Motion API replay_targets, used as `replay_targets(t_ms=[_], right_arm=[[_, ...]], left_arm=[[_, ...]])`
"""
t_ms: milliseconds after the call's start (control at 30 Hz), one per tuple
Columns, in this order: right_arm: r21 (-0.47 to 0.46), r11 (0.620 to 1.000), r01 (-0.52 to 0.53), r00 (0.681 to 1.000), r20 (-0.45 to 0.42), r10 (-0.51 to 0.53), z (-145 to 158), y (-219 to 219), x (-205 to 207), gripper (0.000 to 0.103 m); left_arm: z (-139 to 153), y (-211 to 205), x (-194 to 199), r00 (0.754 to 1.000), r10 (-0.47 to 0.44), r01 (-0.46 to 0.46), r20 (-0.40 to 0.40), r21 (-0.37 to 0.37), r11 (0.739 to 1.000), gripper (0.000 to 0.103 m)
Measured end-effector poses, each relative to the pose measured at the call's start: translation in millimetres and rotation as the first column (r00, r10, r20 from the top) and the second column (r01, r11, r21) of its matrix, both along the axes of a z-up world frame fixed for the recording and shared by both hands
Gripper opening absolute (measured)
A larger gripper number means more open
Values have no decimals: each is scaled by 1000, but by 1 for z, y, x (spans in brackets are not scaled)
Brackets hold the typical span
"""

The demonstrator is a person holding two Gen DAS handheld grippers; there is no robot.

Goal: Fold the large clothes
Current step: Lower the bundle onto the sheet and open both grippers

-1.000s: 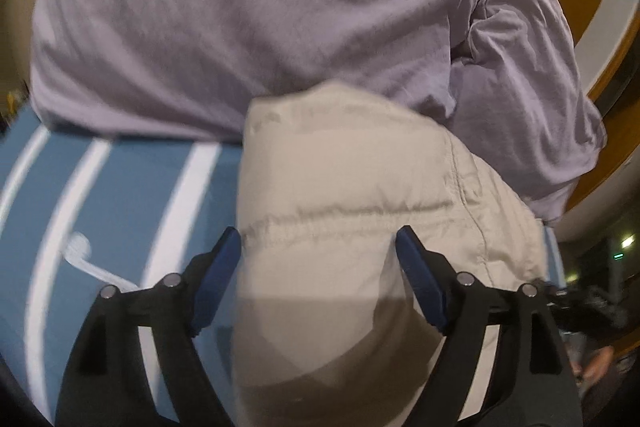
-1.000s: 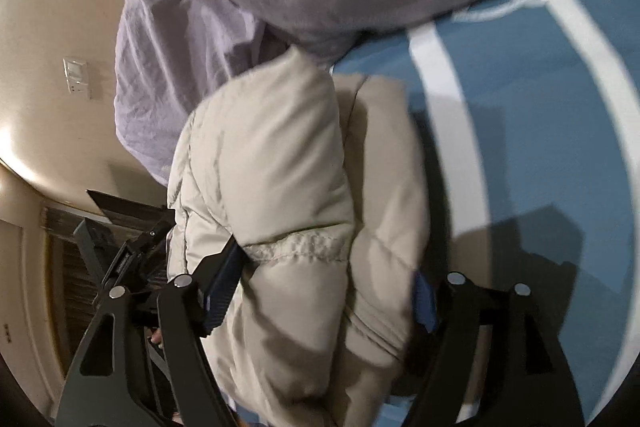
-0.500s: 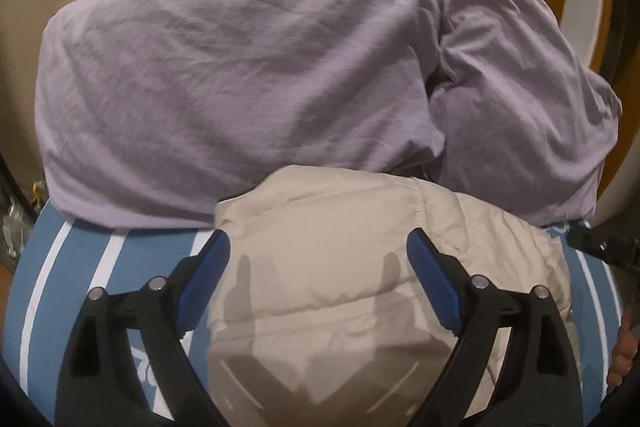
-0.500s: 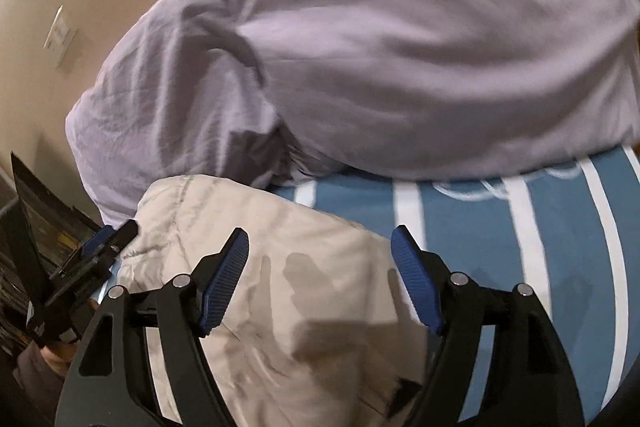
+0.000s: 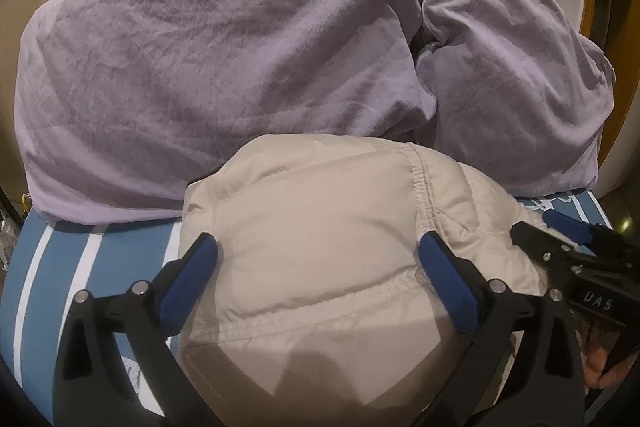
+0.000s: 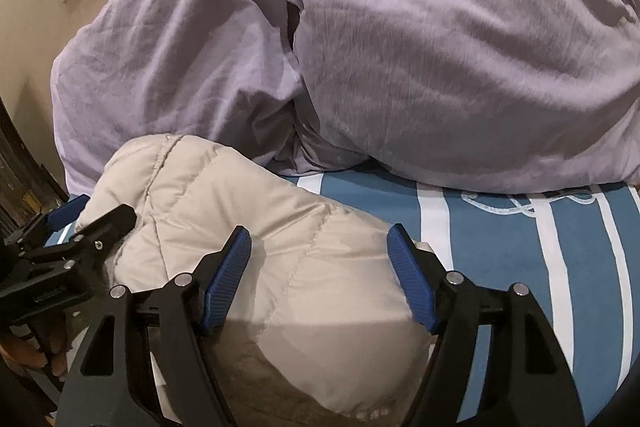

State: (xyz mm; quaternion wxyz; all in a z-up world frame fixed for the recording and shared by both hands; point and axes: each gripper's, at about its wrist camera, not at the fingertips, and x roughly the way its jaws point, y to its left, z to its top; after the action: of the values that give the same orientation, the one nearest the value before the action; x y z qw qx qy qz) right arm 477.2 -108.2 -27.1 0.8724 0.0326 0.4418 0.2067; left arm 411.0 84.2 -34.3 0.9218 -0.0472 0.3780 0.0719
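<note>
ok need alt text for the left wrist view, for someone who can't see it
A folded beige puffer jacket lies on a blue bedsheet with white stripes, framed by the open blue-padded left gripper. Two lilac pillows are piled behind the jacket against a beige wall, and the right gripper enters at the right edge.

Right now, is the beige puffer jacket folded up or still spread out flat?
Folded up. The beige puffer jacket sits as a compact, rounded bundle on the striped blue sheet, in front of the purple pillows; no sleeves trail out.
</note>
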Motion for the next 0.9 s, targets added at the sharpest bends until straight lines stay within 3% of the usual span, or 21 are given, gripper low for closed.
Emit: replay_targets(t_ms=[367,900], right_arm=[[9,1000,4,1000,11,-5,-17,4,-1,73],[-10,1000,25,998,52,-24,-23,6,1,78]], left_arm=[[-10,-1,-1,1000,-5,5,19,-15,1000,101],[-10,-6,3,1000,15,-15,1,34,999,101]])
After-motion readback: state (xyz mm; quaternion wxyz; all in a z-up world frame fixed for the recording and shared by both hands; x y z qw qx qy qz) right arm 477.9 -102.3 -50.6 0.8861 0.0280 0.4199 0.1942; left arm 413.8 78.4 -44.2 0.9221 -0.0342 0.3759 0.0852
